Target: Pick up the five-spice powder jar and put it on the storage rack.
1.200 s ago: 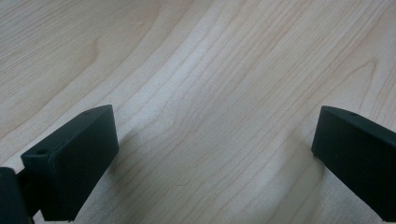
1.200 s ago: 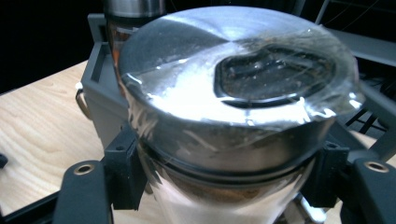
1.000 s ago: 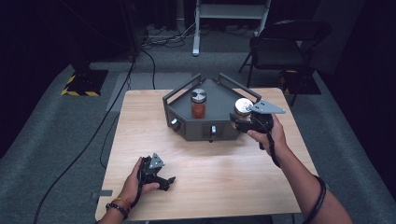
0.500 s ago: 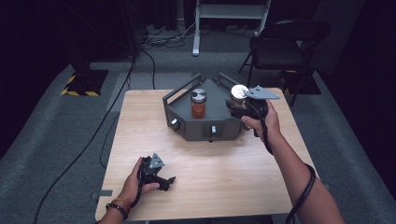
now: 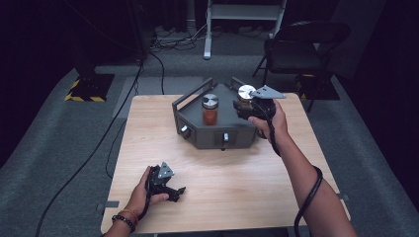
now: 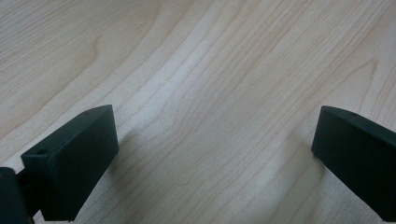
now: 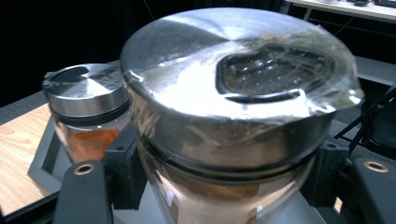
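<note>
Right gripper view puts us close on a spice jar [image 7: 233, 126] with a steel lid, clamped between the jaws of the right tongs [image 7: 224, 186]. Beyond it to the left we see a second jar [image 7: 88, 116] of orange powder standing on the dark tray [image 5: 232, 133]. From above, we find the left tongs [image 5: 170, 190] resting on the wooden table [image 5: 237, 182], well apart from the tray, jaws spread wide over bare wood.
</note>
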`<state>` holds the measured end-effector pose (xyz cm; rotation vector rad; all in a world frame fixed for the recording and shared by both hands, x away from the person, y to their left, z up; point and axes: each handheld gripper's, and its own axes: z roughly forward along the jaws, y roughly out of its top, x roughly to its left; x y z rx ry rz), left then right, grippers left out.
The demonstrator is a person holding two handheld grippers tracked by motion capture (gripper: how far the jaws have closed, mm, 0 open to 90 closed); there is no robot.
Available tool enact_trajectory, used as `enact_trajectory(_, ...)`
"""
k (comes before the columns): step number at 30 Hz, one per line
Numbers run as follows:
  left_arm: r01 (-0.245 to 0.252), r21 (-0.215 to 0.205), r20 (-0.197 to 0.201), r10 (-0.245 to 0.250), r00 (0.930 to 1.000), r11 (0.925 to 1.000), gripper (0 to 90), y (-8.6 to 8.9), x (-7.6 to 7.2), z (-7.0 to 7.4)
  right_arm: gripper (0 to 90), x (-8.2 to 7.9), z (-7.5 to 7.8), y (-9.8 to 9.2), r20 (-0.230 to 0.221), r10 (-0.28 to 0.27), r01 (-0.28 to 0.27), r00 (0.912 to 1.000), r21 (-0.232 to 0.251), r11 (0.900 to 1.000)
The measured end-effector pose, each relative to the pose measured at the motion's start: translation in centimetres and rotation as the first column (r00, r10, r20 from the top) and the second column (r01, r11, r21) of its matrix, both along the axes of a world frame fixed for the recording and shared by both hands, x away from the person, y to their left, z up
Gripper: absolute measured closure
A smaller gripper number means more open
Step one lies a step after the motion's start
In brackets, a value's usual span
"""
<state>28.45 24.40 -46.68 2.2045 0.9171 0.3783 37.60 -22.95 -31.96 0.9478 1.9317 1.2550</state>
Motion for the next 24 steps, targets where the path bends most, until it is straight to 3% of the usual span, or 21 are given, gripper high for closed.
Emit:
enact_trajectory(10,0.0,0.0,0.0,0.0,1.0,1.0,0.4,0.0,0.0,0.0,30.6,1.6,-1.4,0.6,-0.026,-0.006,0.006,0.9997,0.014,1.0)
enact_trajectory(24,0.0,0.0,0.001,0.0,1.0,1.0,0.4,0.0,0.0,0.0,30.6,2.7,-3.3,1.2,-0.072,-0.012,0.013,0.9974,0.016,1.0)
